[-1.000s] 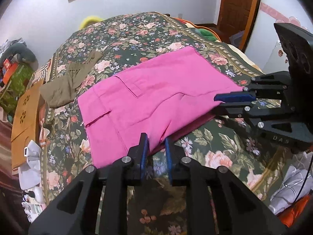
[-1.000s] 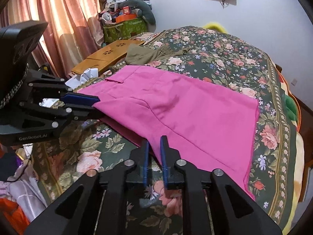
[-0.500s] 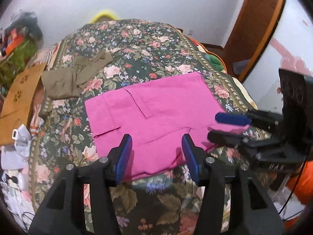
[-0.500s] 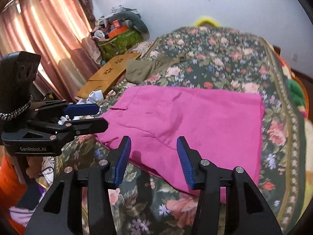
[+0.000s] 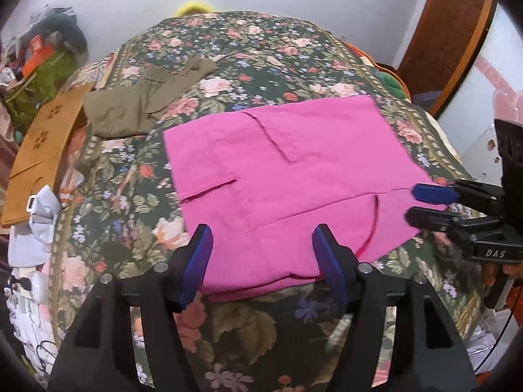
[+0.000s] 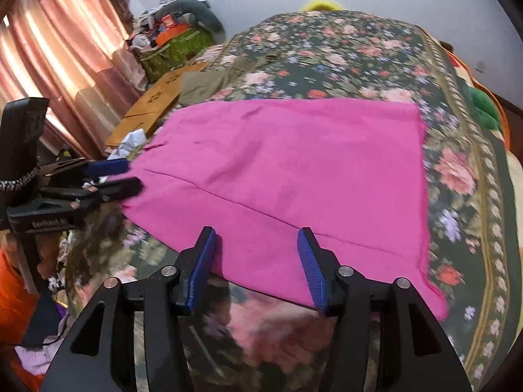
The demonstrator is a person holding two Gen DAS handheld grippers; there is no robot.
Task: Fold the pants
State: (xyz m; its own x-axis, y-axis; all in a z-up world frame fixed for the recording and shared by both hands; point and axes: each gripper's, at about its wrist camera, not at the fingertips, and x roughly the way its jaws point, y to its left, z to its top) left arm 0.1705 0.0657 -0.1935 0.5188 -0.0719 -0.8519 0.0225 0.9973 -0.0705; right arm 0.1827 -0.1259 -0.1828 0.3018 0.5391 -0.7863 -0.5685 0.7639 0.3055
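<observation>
The pink pants lie folded flat on the floral bedspread, also in the right wrist view. My left gripper is open and empty, its blue pads above the pants' near edge. My right gripper is open and empty above the near edge further right. Each gripper shows in the other's view: the right one at the pants' right corner, the left one at their left corner, both with fingers apart.
Olive-green trousers lie on the bed beyond the pink pants. A wooden board and white items sit off the bed's left side. A wooden door stands at the right, curtains at the left.
Both grippers were shut on the pants' near edge a second ago. They have opened, let go and drawn back and upward; the pants now lie flat.
</observation>
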